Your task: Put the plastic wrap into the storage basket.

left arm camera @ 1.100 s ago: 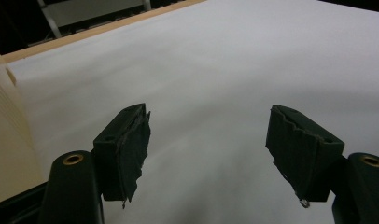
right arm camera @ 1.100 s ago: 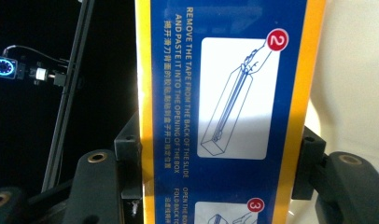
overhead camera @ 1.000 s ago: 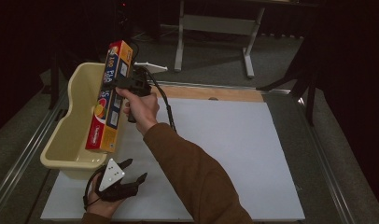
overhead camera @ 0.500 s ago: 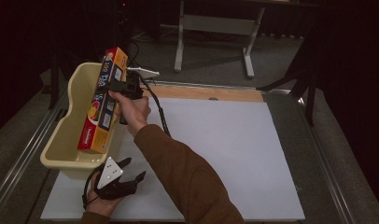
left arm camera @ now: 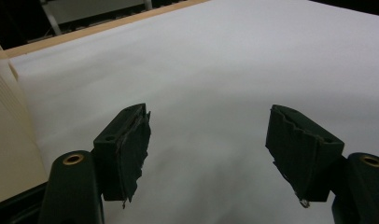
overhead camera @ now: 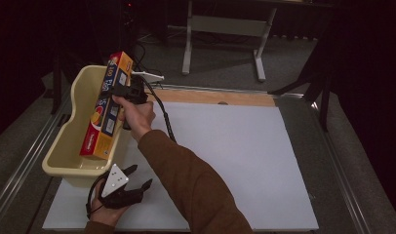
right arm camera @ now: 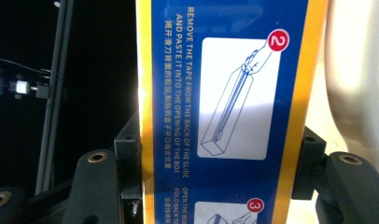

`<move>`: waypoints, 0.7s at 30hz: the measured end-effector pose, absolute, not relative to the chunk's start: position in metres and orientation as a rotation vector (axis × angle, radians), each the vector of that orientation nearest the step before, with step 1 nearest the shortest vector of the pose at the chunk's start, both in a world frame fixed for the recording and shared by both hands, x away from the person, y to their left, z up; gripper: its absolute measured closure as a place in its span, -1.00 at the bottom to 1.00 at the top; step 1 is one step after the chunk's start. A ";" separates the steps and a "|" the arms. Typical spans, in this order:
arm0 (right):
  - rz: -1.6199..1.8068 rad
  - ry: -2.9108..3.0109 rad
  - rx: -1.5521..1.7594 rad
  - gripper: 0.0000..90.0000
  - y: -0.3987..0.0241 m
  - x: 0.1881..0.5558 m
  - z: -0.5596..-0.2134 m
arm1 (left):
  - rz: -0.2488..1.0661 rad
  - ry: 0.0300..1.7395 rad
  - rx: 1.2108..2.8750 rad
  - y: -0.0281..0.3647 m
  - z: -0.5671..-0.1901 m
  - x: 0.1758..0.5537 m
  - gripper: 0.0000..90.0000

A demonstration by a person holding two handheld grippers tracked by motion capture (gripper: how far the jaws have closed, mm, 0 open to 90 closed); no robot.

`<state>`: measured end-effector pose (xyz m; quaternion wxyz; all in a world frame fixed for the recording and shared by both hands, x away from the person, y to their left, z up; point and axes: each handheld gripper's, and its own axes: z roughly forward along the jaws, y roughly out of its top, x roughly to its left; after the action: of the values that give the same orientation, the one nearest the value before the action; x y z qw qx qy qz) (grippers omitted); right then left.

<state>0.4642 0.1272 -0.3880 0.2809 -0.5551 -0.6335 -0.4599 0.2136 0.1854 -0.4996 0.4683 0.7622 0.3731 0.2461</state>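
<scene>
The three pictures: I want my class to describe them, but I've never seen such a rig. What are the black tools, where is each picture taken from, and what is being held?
There is no robot here. A person holds a two-jaw gripper in each hand and works at a table covered by a white sheet.

The high view looks down from above the person's side. The other two pictures come from small cameras riding on the grippers, each looking along its own black jaws.

The right gripper is shut on a long blue-and-yellow box, held tilted over a cream tub at the table's left edge. Its own camera shows the box pinched between the jaws, printed with instructions.

The left gripper rests low near the tub's front, jaws open, holding nothing; its view shows bare sheet.
</scene>
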 end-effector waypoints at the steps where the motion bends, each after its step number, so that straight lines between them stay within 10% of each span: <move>1: -1.235 -1.706 -1.488 -0.14 0.128 0.464 -0.388 | 0.604 0.915 1.868 0.185 -0.500 0.214 -0.33; 21: -1.078 -1.730 -1.565 -0.16 0.142 0.448 -0.412 | 0.608 0.917 1.868 0.186 -0.499 0.214 -0.29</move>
<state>0.4480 0.1415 -0.4125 0.2819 -0.5841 -0.6460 -0.4025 0.2140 0.1861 -0.4991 0.4677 0.7616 0.3740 0.2477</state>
